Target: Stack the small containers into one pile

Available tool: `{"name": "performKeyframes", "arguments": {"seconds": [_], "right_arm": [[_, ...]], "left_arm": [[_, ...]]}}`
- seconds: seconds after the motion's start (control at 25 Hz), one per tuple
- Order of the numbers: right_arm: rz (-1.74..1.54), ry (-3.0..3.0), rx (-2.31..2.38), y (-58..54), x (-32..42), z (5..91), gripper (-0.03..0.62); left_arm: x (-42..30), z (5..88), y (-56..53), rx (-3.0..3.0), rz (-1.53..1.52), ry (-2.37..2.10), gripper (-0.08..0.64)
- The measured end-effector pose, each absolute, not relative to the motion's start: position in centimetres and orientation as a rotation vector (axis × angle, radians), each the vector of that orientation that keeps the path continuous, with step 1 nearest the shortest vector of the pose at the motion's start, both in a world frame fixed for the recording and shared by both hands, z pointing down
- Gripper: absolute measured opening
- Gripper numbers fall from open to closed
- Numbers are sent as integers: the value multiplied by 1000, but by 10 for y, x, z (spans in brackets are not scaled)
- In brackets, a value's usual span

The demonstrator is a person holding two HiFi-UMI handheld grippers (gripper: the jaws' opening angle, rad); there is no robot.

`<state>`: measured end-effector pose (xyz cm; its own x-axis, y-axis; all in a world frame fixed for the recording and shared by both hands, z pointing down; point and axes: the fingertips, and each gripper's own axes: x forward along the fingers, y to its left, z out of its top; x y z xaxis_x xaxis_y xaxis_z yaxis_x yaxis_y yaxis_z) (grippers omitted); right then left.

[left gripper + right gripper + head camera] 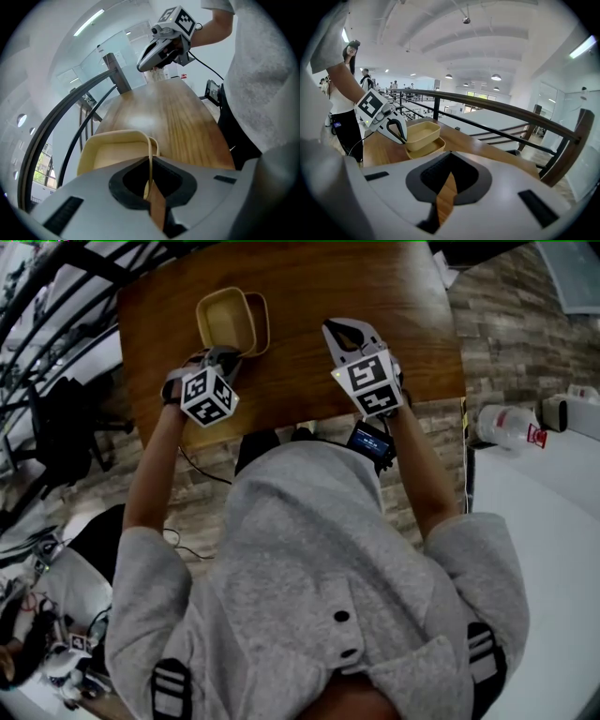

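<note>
Two hand-held grippers (232, 354) (337, 328), two nested containers (225, 320) (262, 322)

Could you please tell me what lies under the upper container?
A second container lies under the upper container; only its rim and one side show. Its inside is covered, so I cannot tell whether it holds anything.

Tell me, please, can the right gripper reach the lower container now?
Probably yes: only bare table separates the right gripper from the lower container, though the upper container, pinched by the left gripper, covers most of it.
</note>
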<state>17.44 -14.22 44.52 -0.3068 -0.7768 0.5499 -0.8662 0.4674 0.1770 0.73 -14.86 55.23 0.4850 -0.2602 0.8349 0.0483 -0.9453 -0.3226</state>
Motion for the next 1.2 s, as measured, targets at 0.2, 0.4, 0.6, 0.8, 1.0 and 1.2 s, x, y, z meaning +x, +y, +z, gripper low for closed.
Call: {"name": "performKeyframes", "arguments": {"seconds": [0.2, 0.4, 0.6, 0.8, 1.0, 1.2], "right_arm": [[205, -2110, 1407, -139, 190, 443, 15], [219, -2079, 1452, -133, 206, 440, 15], [235, -2057, 1485, -134, 212, 442, 15], [234, -2052, 1492, -136, 213, 442, 15], [223, -2049, 1493, -133, 219, 440, 15], [221, -2047, 1492, -136, 222, 439, 15]], "left_arm": [[23, 559, -147, -2424, -1458, 66, 25], [33, 570, -141, -2411, -1500, -48, 25], [34, 579, -145, -2414, -1526, -95, 25], [41, 580, -145, -2437, -1521, -94, 25], [55, 583, -143, -2467, -1541, -60, 26], [62, 579, -147, -2519, -1529, -34, 42]]}}
